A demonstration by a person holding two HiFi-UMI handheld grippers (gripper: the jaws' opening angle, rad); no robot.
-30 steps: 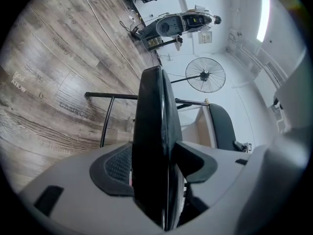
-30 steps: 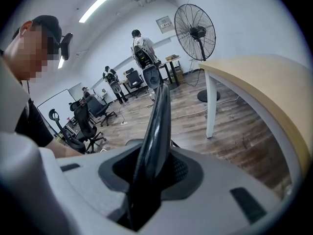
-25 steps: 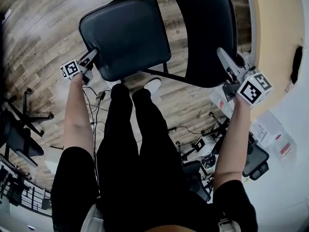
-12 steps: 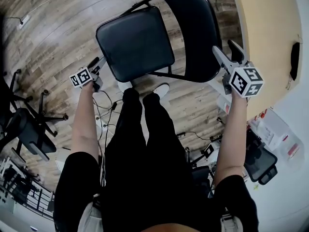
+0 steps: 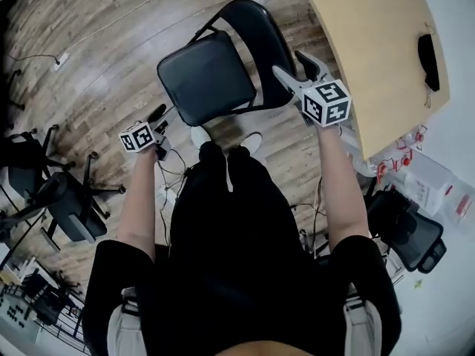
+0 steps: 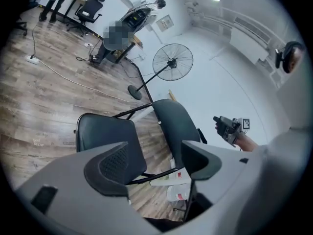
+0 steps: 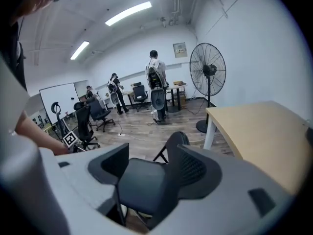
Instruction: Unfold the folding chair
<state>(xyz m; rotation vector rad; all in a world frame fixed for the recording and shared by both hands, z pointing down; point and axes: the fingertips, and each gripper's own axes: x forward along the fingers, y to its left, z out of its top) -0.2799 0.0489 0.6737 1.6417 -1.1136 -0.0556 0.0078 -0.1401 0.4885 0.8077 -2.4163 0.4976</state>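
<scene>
The chair [image 5: 208,76] stands unfolded on the floor [image 5: 89,58]; left gripper [image 5: 161,115] and right gripper [image 5: 289,63], jaws just opened wide, grip nothing

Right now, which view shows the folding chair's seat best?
Head view: the seat shows nearly whole from above, nothing covering it. In the left gripper view a jaw hides its near corner; in the right gripper view the jaws cut off its sides.
</scene>
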